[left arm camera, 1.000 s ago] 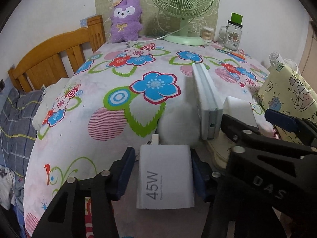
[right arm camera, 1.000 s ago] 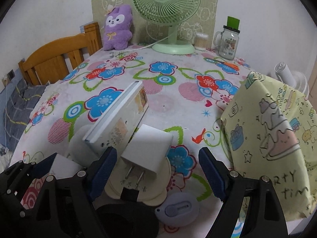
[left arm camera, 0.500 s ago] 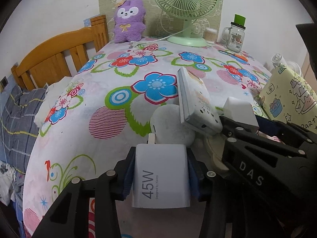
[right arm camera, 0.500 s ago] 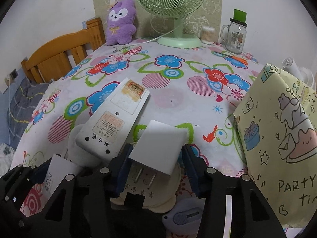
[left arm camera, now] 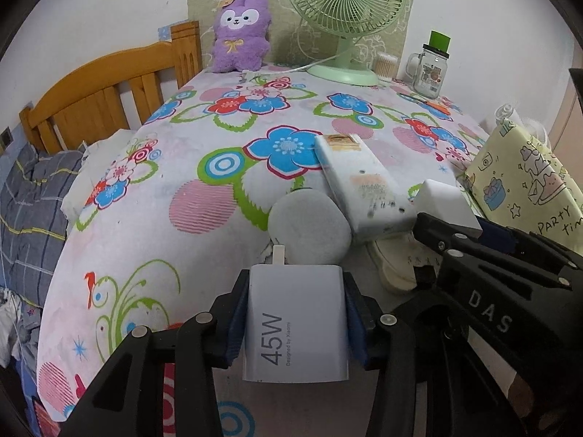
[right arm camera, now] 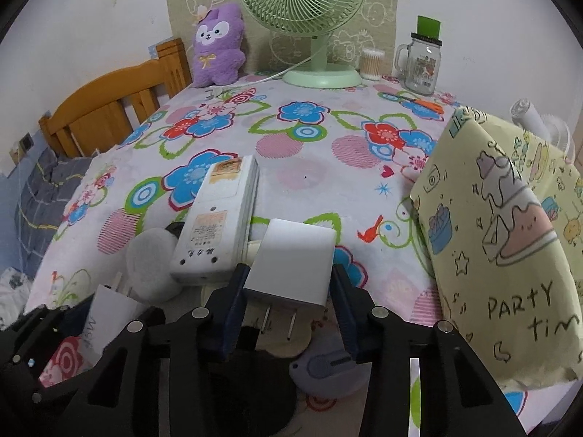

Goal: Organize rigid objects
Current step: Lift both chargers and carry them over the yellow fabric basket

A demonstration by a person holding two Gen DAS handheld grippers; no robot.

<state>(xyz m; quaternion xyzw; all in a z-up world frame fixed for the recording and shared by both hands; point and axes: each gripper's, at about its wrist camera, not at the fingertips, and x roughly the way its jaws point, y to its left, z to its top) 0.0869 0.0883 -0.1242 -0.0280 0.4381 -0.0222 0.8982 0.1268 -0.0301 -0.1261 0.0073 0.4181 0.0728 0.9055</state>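
Two chargers gripped low over the flowered tablecloth [right arm camera: 309, 167]: left gripper [left arm camera: 295, 318] clamped on the 45W charger [left arm camera: 296, 322], right gripper [right arm camera: 288, 296] clamped on the plain white charger [right arm camera: 293, 260], prongs toward the camera. Between them, remote control [right arm camera: 218, 218] lying back-up, resting partly on a grey round pad [left arm camera: 309, 224]; yellow gift bag [right arm camera: 510, 247] at right

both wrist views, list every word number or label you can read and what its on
"45W" and "Designed by Xiaomi": the white charger in the left hand-held gripper.
"DAS": the right hand-held gripper, seen in the left view.
"PARTY TIM", cut off: the yellow gift bag.
White power strip: label print too small to read.
Glass jar: label unreadable.
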